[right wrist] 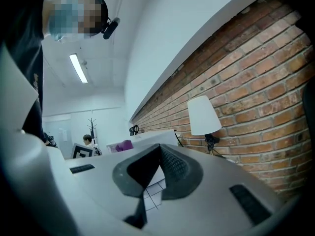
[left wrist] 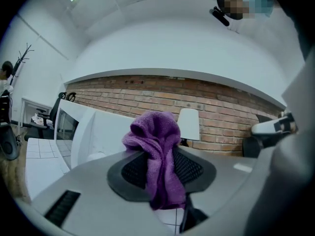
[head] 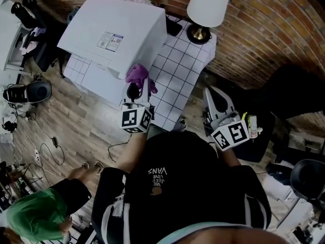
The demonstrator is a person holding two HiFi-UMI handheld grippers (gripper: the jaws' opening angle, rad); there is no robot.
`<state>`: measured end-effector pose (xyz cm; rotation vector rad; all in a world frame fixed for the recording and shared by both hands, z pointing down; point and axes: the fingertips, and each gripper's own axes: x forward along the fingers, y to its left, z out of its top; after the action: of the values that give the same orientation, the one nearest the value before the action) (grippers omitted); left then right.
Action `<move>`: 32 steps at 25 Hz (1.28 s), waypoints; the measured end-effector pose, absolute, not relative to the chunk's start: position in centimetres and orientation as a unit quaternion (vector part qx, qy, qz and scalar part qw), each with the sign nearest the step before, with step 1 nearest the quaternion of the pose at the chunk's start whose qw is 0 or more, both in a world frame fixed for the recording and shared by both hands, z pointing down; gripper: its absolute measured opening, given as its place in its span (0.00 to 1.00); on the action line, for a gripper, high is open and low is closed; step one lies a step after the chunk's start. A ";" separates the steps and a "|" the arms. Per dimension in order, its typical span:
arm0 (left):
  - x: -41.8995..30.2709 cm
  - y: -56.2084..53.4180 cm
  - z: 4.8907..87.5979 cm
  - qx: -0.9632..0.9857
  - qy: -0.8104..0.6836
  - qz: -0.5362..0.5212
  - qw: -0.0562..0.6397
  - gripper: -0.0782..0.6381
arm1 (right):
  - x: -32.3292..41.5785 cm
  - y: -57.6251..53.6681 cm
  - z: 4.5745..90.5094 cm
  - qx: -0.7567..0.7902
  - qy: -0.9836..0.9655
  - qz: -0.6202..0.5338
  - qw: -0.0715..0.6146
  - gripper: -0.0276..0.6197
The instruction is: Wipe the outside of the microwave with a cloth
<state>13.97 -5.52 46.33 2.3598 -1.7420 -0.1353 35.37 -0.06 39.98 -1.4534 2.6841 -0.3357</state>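
left gripper (head: 137,89) reaching forward, jaws clamping purple cloth (head: 137,74) at microwave's (head: 114,34) 5 o'clock corner; right gripper (head: 216,98) hanging at 4 o'clock, jaws meeting, empty; white tiled table (head: 177,70), lamp (head: 208,4), brick wall (head: 264,29).

The head view looks steeply down from above the person onto the white microwave (head: 114,32) and gridded table (head: 183,70). The left gripper view, low and close behind the purple cloth (left wrist: 157,151), faces the brick wall (left wrist: 147,95). The right gripper view, farther back, looks along that wall. All three share the lamp (head: 208,6).
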 end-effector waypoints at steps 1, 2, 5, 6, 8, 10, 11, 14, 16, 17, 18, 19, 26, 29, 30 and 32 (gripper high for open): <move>14.5 -6.3 46.6 0.798 -0.592 -0.045 0.108 0.31 | 35.8 0.0 40.0 -0.476 0.872 -0.109 0.036 0.04; 15.1 -7.2 46.8 0.797 -0.592 -0.045 0.114 0.31 | 36.3 0.0 40.0 -0.480 0.869 -0.110 0.036 0.04; 17.0 -10.0 47.6 0.796 -0.588 -0.051 0.133 0.31 | 37.5 0.4 40.2 -0.495 0.861 -0.111 0.036 0.04; 17.7 -11.1 47.8 0.797 -0.585 -0.053 0.140 0.31 | 38.0 0.5 40.3 -0.501 0.857 -0.112 0.035 0.04; 19.3 -13.2 48.2 0.800 -0.578 -0.057 0.152 0.31 | 39.1 0.9 40.6 -0.515 0.849 -0.115 0.033 0.04; 20.8 -15.5 48.4 0.804 -0.570 -0.060 0.160 0.31 | 40.2 1.4 40.9 -0.533 0.837 -0.118 0.032 0.04; 21.5 -16.6 48.4 0.805 -0.568 -0.062 0.163 0.31 | 40.8 1.6 40.9 -0.542 0.831 -0.120 0.031 0.04; 23.0 -19.7 48.2 0.803 -0.566 -0.067 0.172 0.31 | 42.7 2.3 41.1 -0.568 0.813 -0.123 0.030 0.04; 23.6 -21.4 48.1 0.800 -0.568 -0.070 0.180 0.31 | 43.9 2.6 41.1 -0.584 0.802 -0.123 0.031 0.04; 23.8 -22.2 48.2 0.797 -0.570 -0.073 0.186 0.31 | 44.4 2.8 41.1 -0.590 0.797 -0.123 0.031 0.04; 23.9 -22.9 48.3 0.794 -0.572 -0.075 0.193 0.31 | 44.9 2.9 41.1 -0.596 0.793 -0.124 0.032 0.04; 24.0 -23.5 48.4 0.790 -0.575 -0.078 0.199 0.31 | 45.3 3.0 41.1 -0.600 0.789 -0.125 0.032 0.04; 24.5 -24.7 49.0 0.790 -0.572 -0.074 0.210 0.31 | 45.5 2.9 41.6 -0.603 0.786 -0.133 0.031 0.04; 25.1 -22.9 48.7 0.806 -0.551 -0.074 0.203 0.31 | 44.5 2.3 41.6 -0.587 0.798 -0.133 0.027 0.04; 25.3 -22.1 48.5 0.812 -0.545 -0.073 0.198 0.31 | 44.1 2.1 41.6 -0.580 0.803 -0.133 0.027 0.04; 25.2 -20.2 48.4 0.819 -0.537 -0.071 0.191 0.31 | 43.0 1.4 41.5 -0.564 0.815 -0.132 0.025 0.04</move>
<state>25.19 -20.20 48.41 2.3006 -1.5075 -0.1990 43.02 1.43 41.53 -1.7430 2.5204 -0.4074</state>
